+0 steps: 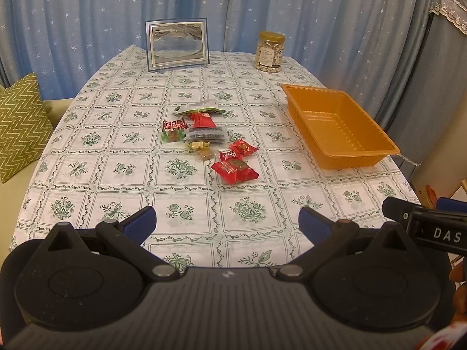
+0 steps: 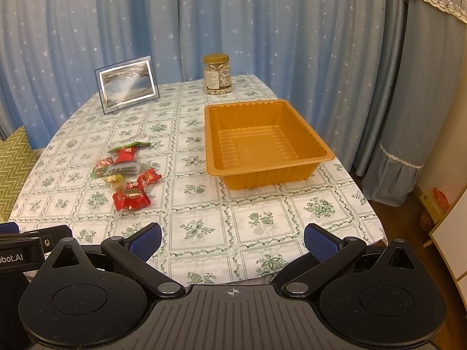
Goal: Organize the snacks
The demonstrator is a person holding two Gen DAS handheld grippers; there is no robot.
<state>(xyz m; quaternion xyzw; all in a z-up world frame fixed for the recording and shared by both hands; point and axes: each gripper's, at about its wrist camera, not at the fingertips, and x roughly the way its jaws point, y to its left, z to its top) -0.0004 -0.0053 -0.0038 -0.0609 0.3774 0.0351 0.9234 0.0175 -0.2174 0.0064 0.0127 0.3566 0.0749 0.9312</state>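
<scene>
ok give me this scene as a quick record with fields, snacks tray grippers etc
snacks: loose pile on the tablecloth, mostly red wrappers
tray: orange, empty, right of the pile, apart from it
jar: nuts, gold lid, far edge
frame: upright, far edge, left of jar
left gripper: open, holds nothing, short of the pile
right gripper: open, holds nothing, near edge
progress: no snack in the tray

- Picture frame [image 1: 177,45] stands upright at the bench's far edge, well ahead of the fingers.
- Jar of nuts [image 1: 270,52], gold lid, far ahead to the right.
- Starry blue curtain [image 2: 233,23] behind everything.
- Green zigzag cushion [image 1: 20,125] far off left.
</scene>
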